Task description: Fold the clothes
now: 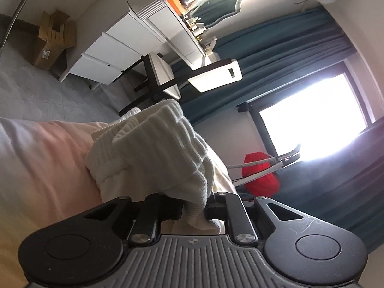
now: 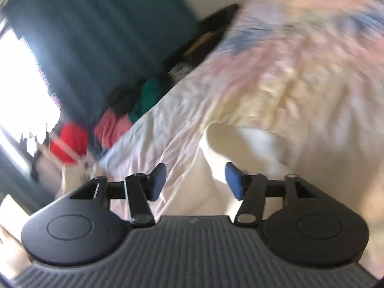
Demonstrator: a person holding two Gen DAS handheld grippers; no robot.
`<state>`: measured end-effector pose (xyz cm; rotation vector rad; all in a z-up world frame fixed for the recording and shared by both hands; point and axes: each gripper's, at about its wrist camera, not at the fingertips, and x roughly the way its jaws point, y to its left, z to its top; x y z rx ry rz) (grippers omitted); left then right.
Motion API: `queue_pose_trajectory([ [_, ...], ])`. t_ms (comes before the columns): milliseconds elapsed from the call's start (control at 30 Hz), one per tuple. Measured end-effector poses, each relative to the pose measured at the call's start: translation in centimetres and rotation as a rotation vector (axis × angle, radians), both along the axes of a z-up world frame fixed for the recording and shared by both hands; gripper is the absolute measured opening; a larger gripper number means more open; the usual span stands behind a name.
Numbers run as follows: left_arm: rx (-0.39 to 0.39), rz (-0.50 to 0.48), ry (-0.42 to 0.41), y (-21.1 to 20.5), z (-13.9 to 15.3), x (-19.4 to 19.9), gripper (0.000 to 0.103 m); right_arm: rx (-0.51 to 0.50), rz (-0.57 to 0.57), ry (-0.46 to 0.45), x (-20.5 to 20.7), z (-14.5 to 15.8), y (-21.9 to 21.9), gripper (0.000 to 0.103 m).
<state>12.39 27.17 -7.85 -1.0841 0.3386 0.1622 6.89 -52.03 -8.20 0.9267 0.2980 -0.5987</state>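
Observation:
My left gripper is shut on a white ribbed knit garment, which bunches up in front of the jaws and hangs over a pale pink bedsheet. My right gripper is open and empty, its blue pads apart, above a cream-white garment lying on the pastel bedsheet. The right wrist view is blurred by motion.
A white drawer desk, a chair and a cardboard box stand on the floor beyond the bed. Teal curtains frame a bright window. Red, pink and green clothes are piled by the bed's edge.

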Motion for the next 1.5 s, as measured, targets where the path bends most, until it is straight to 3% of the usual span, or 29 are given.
queue_pose_trajectory([
  [67, -0.001, 0.002, 0.025, 0.2, -0.1, -0.2, 0.020, 0.212, -0.026, 0.017, -2.1, -1.3, -0.5, 0.058],
  [133, -0.006, 0.009, 0.061, 0.4, 0.2, -0.9, 0.040, 0.395, -0.013, 0.023, -3.5, -3.3, -0.6, 0.057],
  [167, -0.012, 0.012, 0.082, 0.4, 0.4, -1.4, 0.048, 0.443, 0.013, 0.029, -3.7, -4.0, -0.4, 0.057],
  [233, -0.043, 0.021, 0.142, 0.6, 0.5, -2.6, 0.074, 0.487, 0.061, 0.065, -3.5, -5.2, -0.2, 0.050],
  [300, -0.106, 0.047, 0.205, 0.6, 0.1, -4.3, 0.078, 0.475, 0.074, 0.050, -2.7, -5.7, -0.5, 0.050],
  [400, -0.210, 0.060, 0.282, 0.8, -1.4, -5.3, 0.079, 0.437, 0.084, 0.023, -1.4, -6.3, -0.9, 0.050],
  [500, -0.295, -0.015, 0.366, 0.4, -3.5, -3.8, 0.079, 0.319, 0.061, 0.065, 0.2, -7.0, -2.8, 0.050],
  [567, -0.306, -0.073, 0.402, -0.2, -4.4, -2.9, 0.078, 0.309, 0.044, 0.090, 0.9, -7.9, -3.6, 0.045],
  [633, -0.255, -0.081, 0.422, -0.9, -4.2, -2.5, 0.065, 0.327, 0.012, 0.096, 1.1, -8.2, -3.9, 0.019],
  [667, -0.226, -0.081, 0.431, -1.2, -4.1, -2.4, 0.059, 0.311, 0.006, 0.090, 1.2, -7.8, -3.7, 0.016],
  [733, -0.168, -0.077, 0.412, -1.7, -3.3, -2.4, 0.031, 0.241, -0.001, 0.074, 1.2, -6.1, -2.9, 0.014],
  [800, -0.157, -0.070, 0.333, -1.6, -2.4, -2.8, 0.019, 0.138, -0.028, 0.022, 0.3, -3.3, -1.8, 0.013],
  [867, -0.206, -0.090, 0.147, -0.9, -1.0, -3.5, 0.018, 0.004, -0.072, -0.071, -1.1, -0.4, -0.5, 0.013],
  [933, -0.272, -0.113, 0.015, -0.1, -0.1, -3.9, 0.018, -0.164, -0.120, -0.147, -2.5, 2.5, 0.9, 0.013],
  [967, -0.299, -0.115, 0.004, 0.4, 0.0, -3.8, 0.018, -0.180, -0.135, -0.117, -2.5, 2.5, 1.0, 0.013],
  [1067, -0.292, -0.118, 0.140, 1.2, -1.0, -3.4, 0.022, -0.169, -0.175, 0.025, -2.1, 1.1, 0.6, 0.014],
  [1100, -0.286, -0.111, 0.206, 1.2, -1.5, -3.4, 0.028, -0.166, -0.189, 0.073, -1.9, 0.6, 0.5, 0.014],
  [1133, -0.280, -0.104, 0.272, 1.2, -2.0, -3.4, 0.034, -0.106, -0.199, 0.120, -2.0, -0.4, -0.1, 0.014],
  [1200, -0.267, -0.090, 0.404, 1.3, -3.0, -3.3, 0.034, 0.045, -0.218, 0.214, -2.3, -2.7, -1.4, 0.015],
  [1300, -0.272, -0.077, 0.424, 1.5, -3.2, -4.1, 0.041, 0.182, -0.245, 0.188, -4.2, -4.3, -2.5, 0.016],
  [1400, -0.201, -0.043, 0.413, 1.5, -2.1, -5.1, 0.065, 0.236, -0.256, 0.121, -6.0, -4.2, -2.2, 0.017],
  [1467, -0.155, -0.023, 0.425, 0.9, -1.5, -6.1, 0.071, 0.270, -0.261, 0.091, -6.6, -4.3, -2.1, 0.019],
  [1500, -0.150, -0.023, 0.438, 0.8, -1.5, -6.5, 0.073, 0.295, -0.265, 0.067, -6.8, -4.4, -2.0, 0.025],
])
